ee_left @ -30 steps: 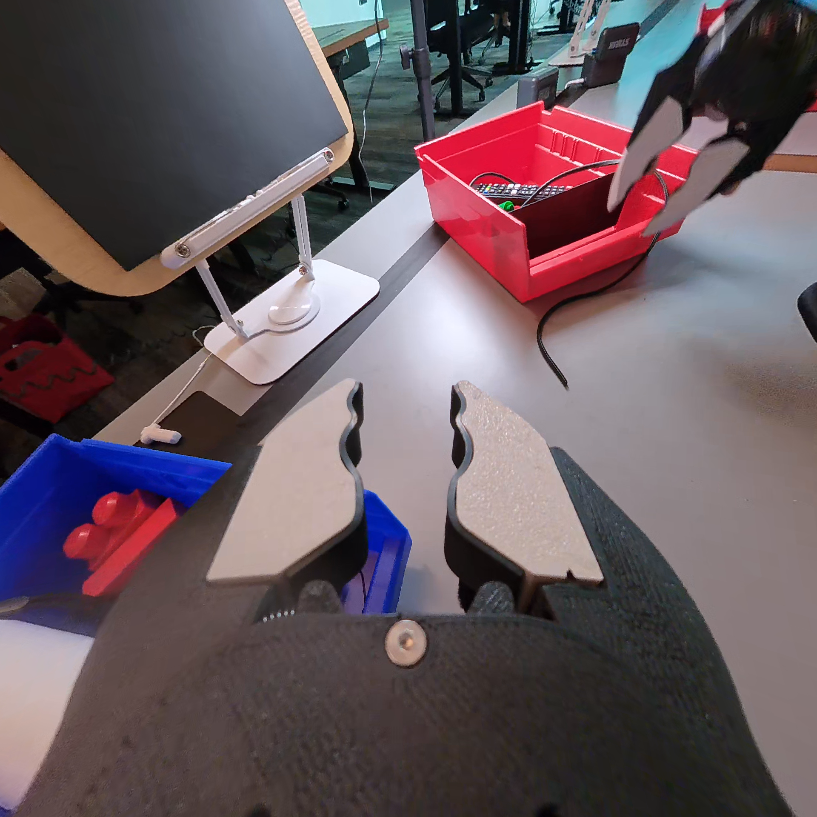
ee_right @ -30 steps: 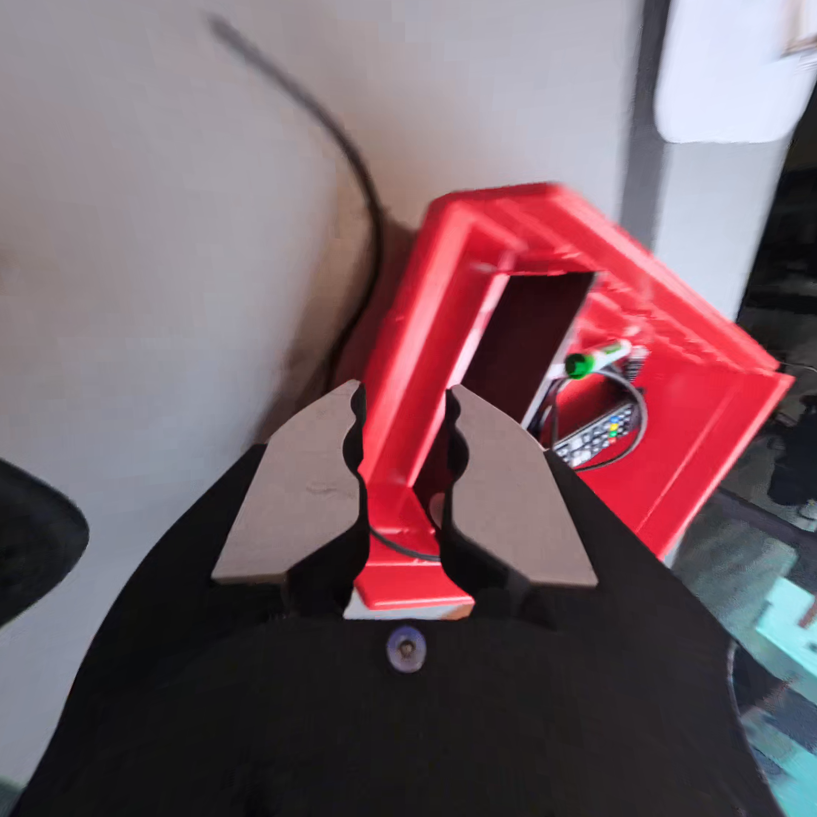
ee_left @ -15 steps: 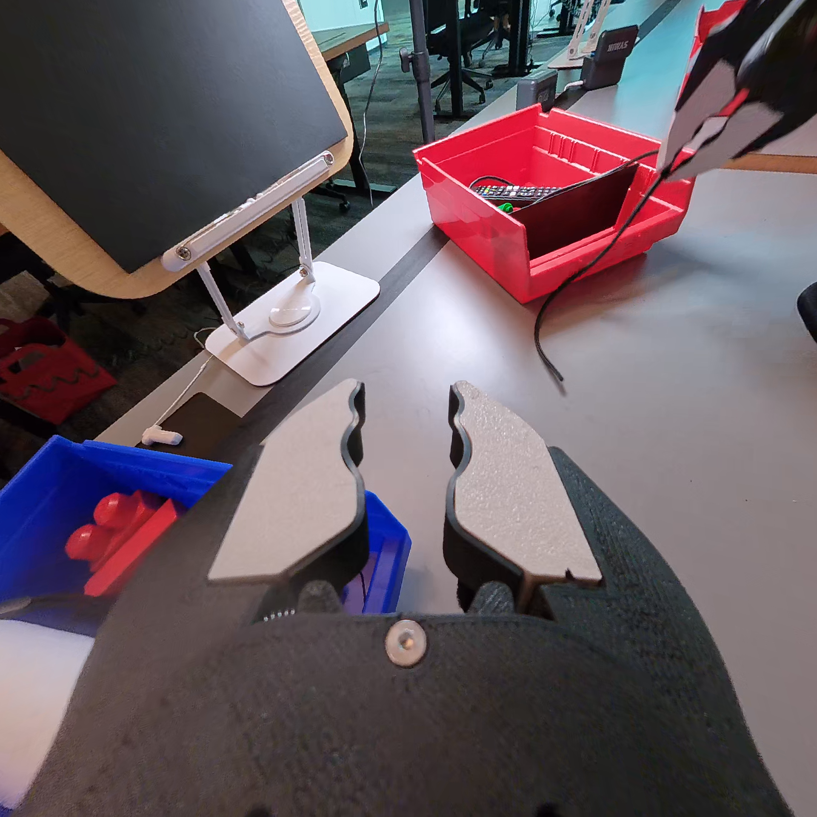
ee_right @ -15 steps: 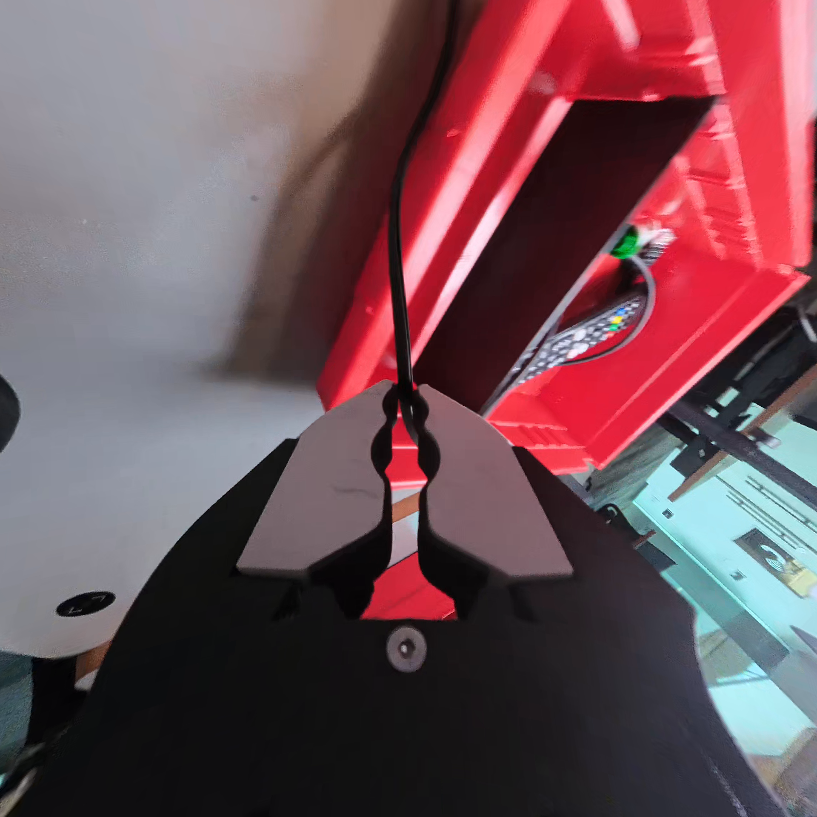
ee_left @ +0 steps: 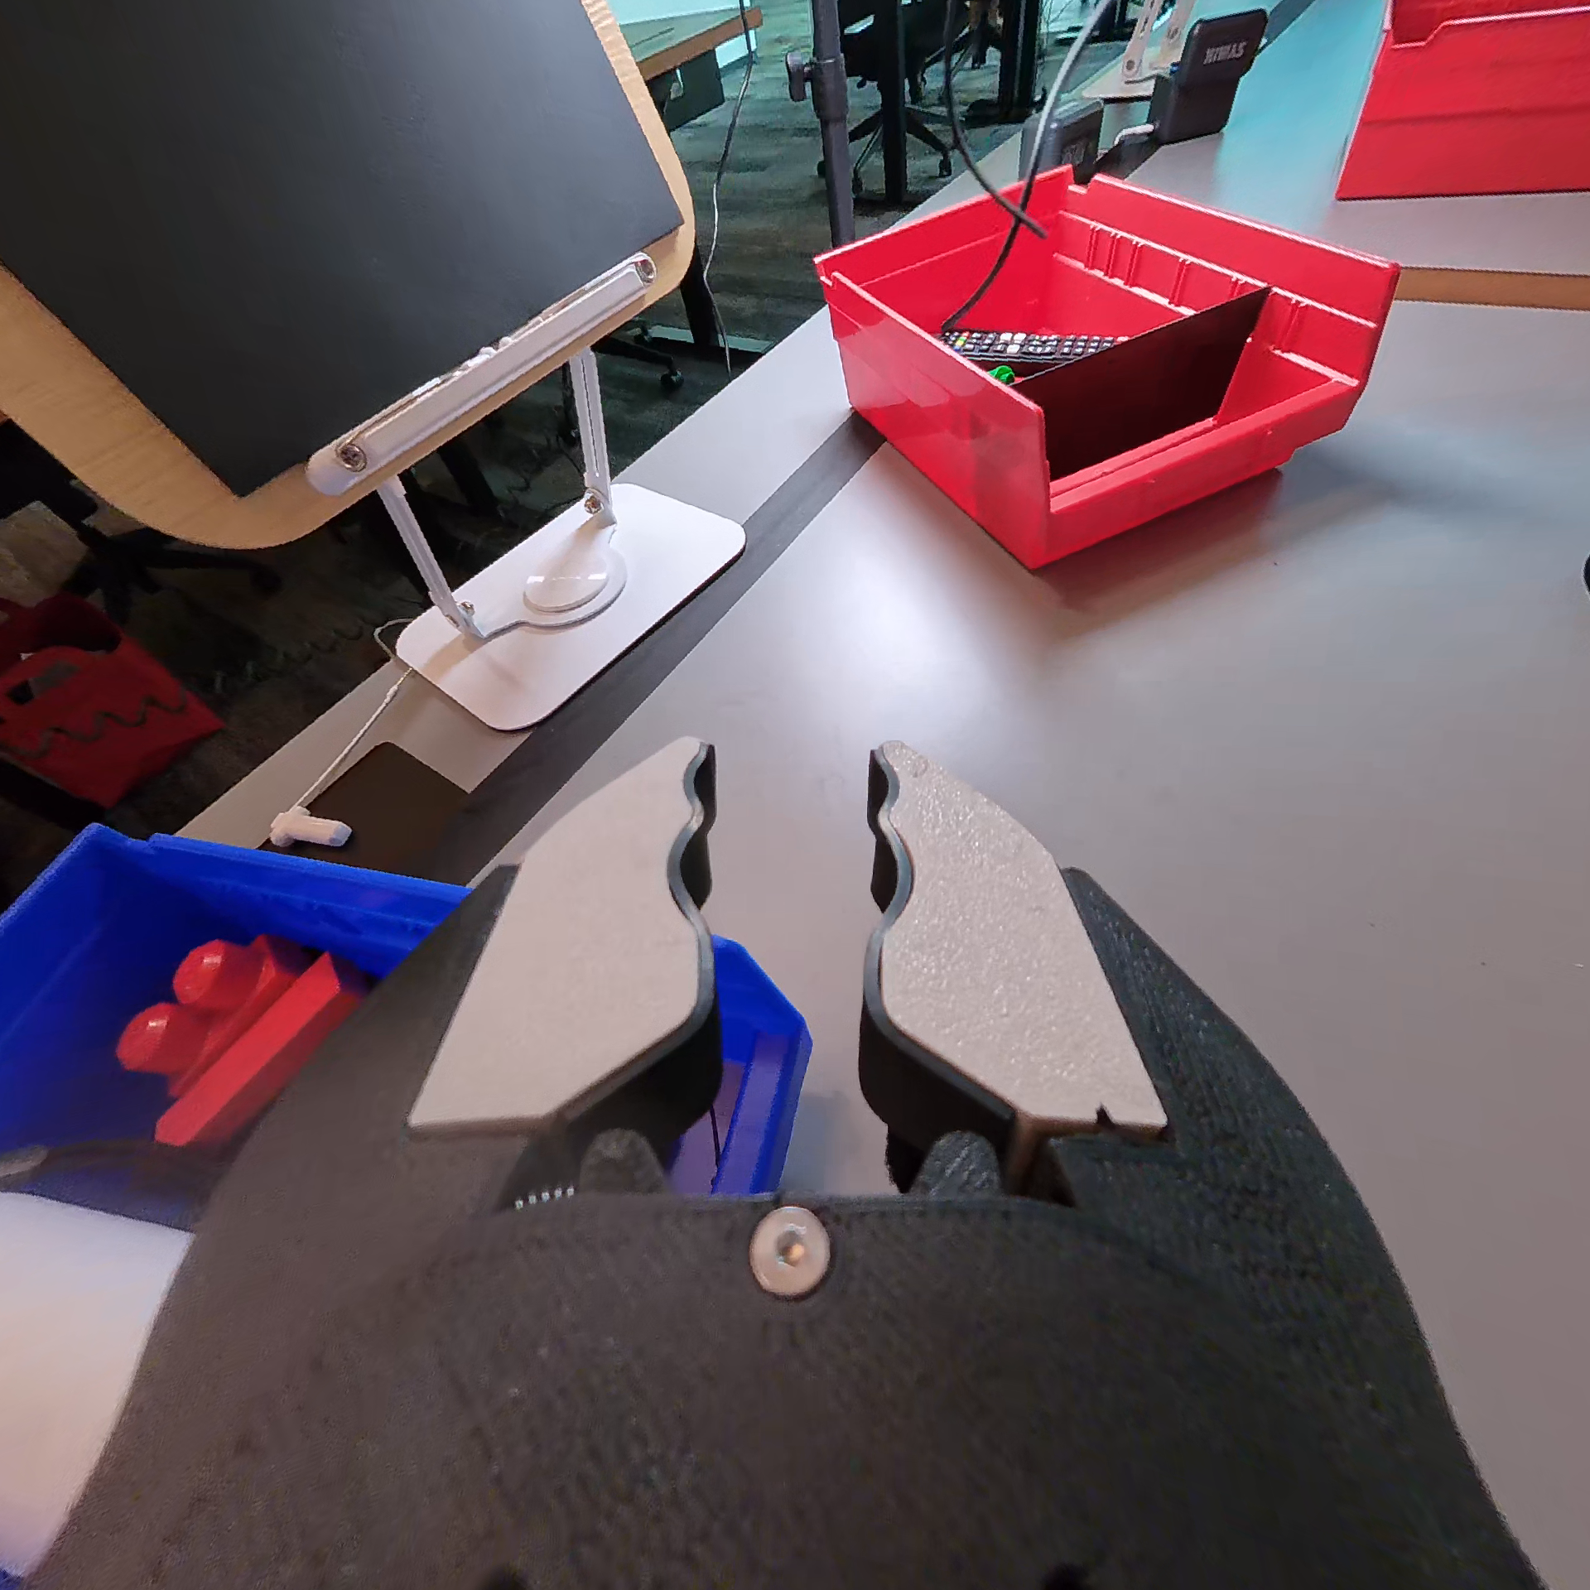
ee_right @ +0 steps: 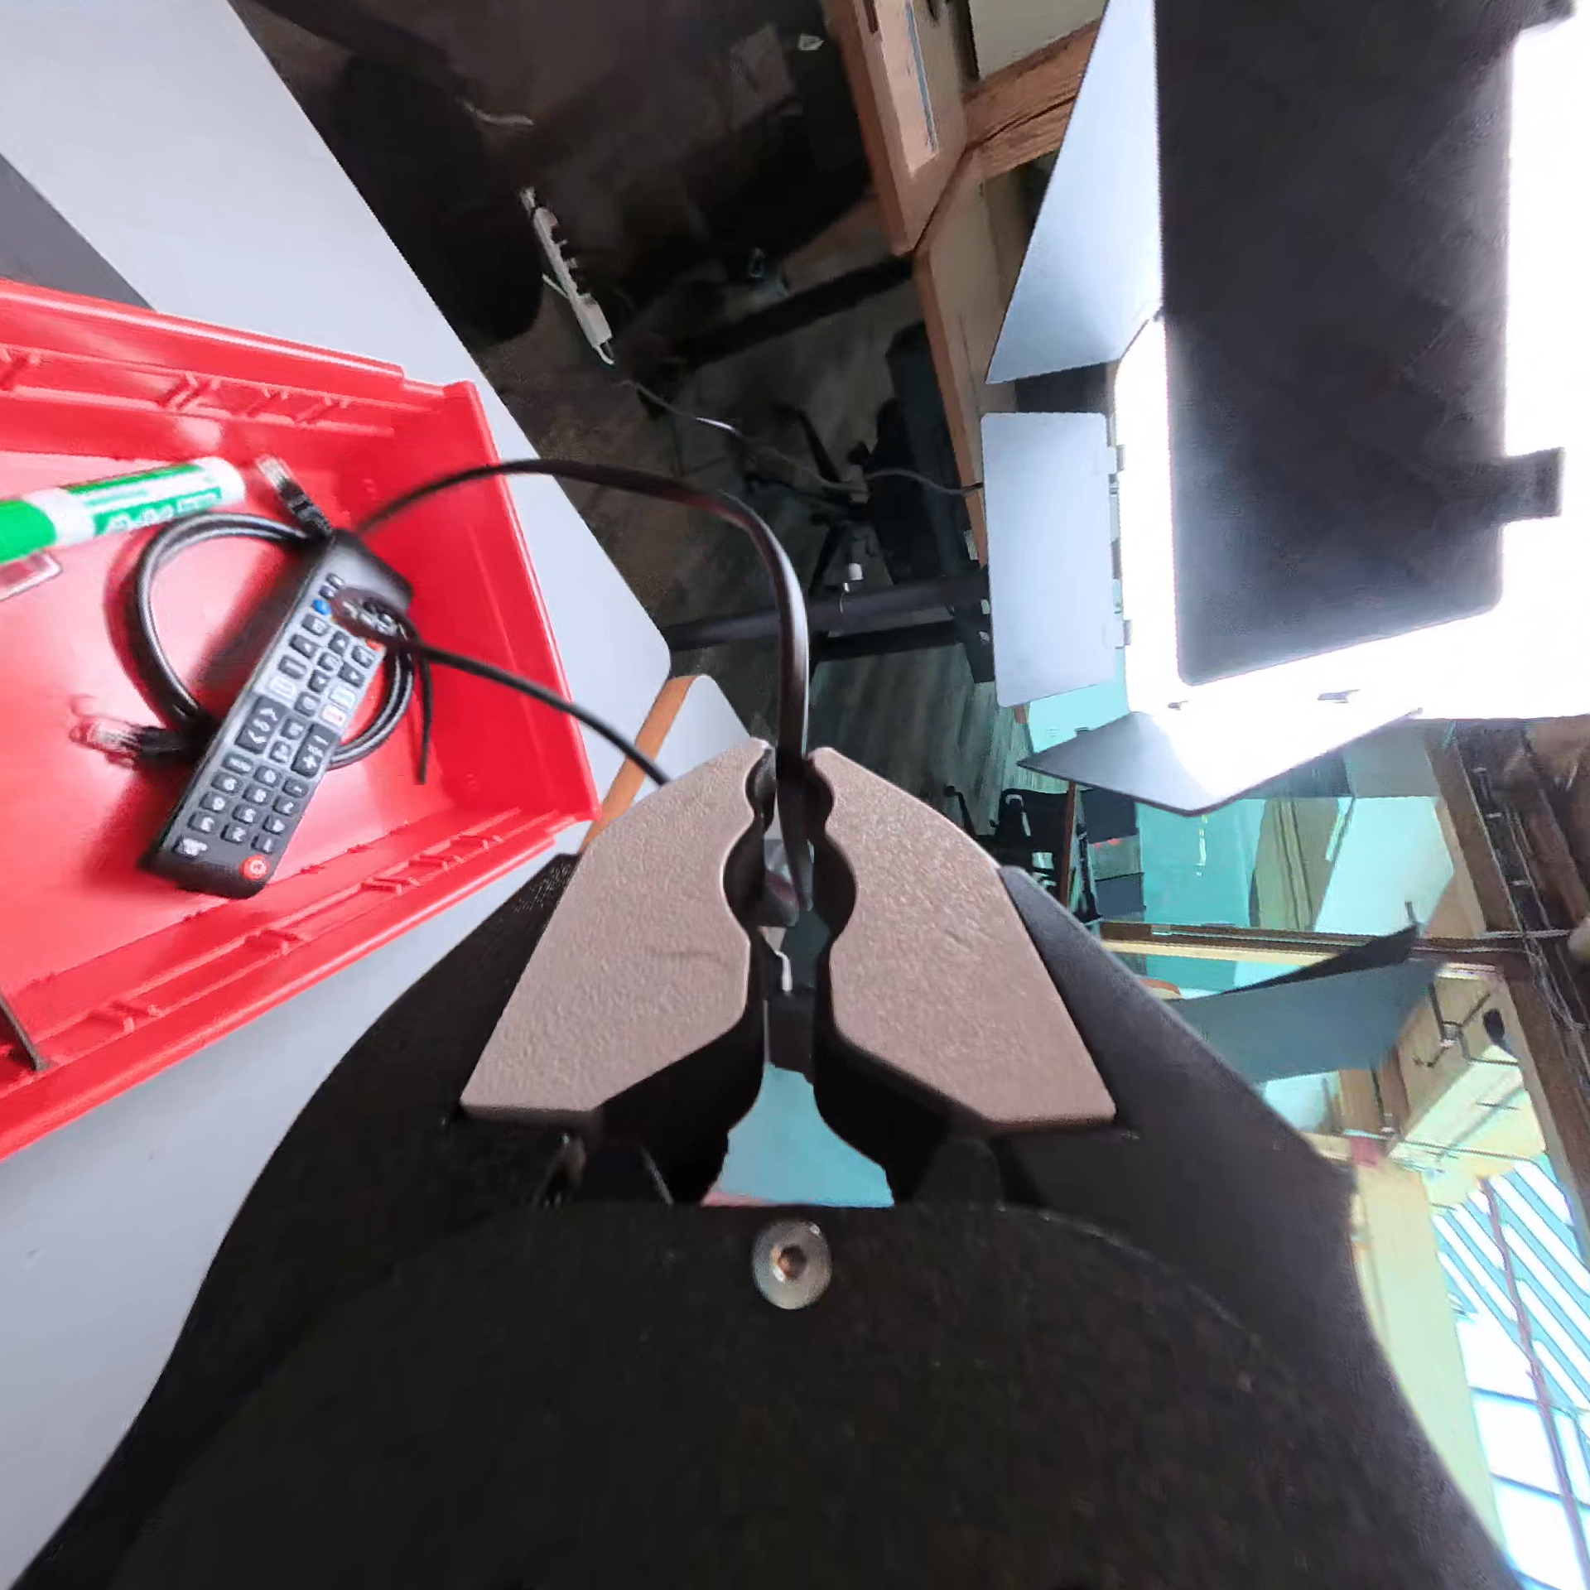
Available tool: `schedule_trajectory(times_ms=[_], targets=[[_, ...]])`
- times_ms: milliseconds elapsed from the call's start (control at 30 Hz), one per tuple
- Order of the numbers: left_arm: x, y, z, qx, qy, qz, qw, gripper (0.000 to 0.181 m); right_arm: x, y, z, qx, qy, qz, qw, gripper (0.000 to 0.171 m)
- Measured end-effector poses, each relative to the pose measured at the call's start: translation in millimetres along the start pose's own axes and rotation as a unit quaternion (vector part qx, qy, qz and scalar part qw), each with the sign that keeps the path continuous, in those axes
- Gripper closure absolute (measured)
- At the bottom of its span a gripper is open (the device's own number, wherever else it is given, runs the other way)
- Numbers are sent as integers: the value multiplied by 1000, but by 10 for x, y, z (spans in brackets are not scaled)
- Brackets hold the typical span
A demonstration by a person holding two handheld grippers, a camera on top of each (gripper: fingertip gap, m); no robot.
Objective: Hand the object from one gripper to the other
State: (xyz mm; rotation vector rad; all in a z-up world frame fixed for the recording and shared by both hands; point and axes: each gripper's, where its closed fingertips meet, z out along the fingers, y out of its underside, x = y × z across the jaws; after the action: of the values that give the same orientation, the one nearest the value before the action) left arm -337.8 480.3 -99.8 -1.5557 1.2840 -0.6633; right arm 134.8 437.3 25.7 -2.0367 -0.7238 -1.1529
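A thin black cable is pinched between the tips of my right gripper, which is shut on it and held high above the red bin. The cable arcs down to a coil under a black remote in the bin. In the left wrist view the cable hangs from above the frame into the red bin. My left gripper is open and empty, low over the grey table, well short of the bin. The right gripper does not show in the left wrist view.
The red bin also holds a green marker and a black divider card. A blue bin with a red block sits at my left. A dark board on a white stand stands at the table's left edge. A second red bin is far right. Left tips to right tips: about 50 cm.
My right gripper closed on the cable beside the bin, then rose and swung out of the left wrist view, lifting the cable's free end off the table. My left gripper stayed put.
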Motion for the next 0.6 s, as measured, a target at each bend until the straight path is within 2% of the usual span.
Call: schedule_trajectory(times_ms=[133, 267, 367, 433, 467, 567, 600], targets=[[-21, 17, 7, -1, -3, -1, 1000, 148, -360, 82, 319, -15, -28, 6, 999, 166], [-39, 30, -2, -1, -7, -3, 1000, 148, -1085, 56, 627, -3, -135, 14, 991, 165], [-75, 58, -3, -3, -10, -7, 1000, 149, -1638, -130, 653, 33, -235, 17, 971, 166], [-98, 96, 9, -7, -11, -11, 1000, 149, -1818, -246, 641, 41, -252, -5, 967, 165], [-108, 117, 17, -9, -11, -13, 1000, 149, -1836, -320, 633, 50, -248, -11, 967, 160], [-152, 140, 20, -7, -18, -13, 1000, 149, -1763, -607, 508, 88, -257, 30, 962, 119], [-169, 123, 5, 0, -21, -13, 1000, 149, -1693, -757, 395, 120, -264, 62, 955, 115]])
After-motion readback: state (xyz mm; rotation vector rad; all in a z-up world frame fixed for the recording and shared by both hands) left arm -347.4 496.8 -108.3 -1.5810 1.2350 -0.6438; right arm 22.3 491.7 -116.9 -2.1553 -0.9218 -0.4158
